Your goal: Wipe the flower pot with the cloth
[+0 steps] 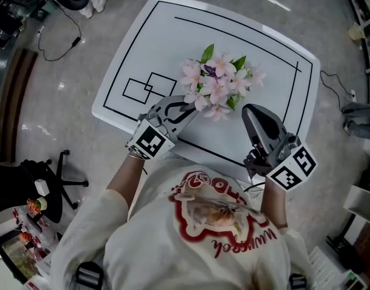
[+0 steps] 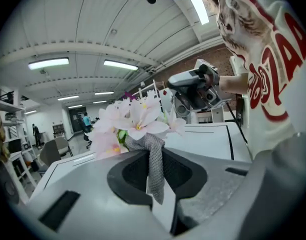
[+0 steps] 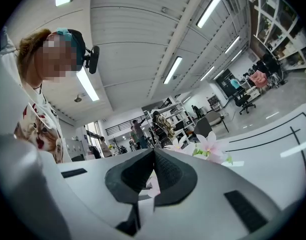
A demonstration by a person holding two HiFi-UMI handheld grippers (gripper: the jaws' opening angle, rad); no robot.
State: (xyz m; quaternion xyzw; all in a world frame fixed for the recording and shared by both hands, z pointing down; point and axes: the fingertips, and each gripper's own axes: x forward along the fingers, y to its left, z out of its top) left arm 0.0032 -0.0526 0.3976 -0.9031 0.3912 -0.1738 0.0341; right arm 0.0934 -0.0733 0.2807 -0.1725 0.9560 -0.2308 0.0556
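Pink artificial flowers (image 1: pixel 216 84) stand in the middle of the white table (image 1: pixel 130 53); the blossoms hide the pot beneath them. My left gripper (image 1: pixel 186 109) is at the flowers' near-left side, shut on a strip of grey mesh cloth (image 2: pixel 154 166) that hangs between its jaws just in front of the flowers (image 2: pixel 130 121). To the near right of the flowers my right gripper (image 1: pixel 250 112) is held apart from them, its jaws shut with nothing between them. In the right gripper view the flowers (image 3: pixel 209 146) show beyond the right gripper (image 3: pixel 154 154). The right gripper (image 2: pixel 195 86) also shows in the left gripper view.
Black lines and two overlapping squares (image 1: pixel 147 88) mark the tabletop. A black office chair (image 1: pixel 43 183) stands on the floor at the near left, and a cable (image 1: pixel 58 44) lies at the far left. Shelving (image 1: pixel 369 35) lines the right side.
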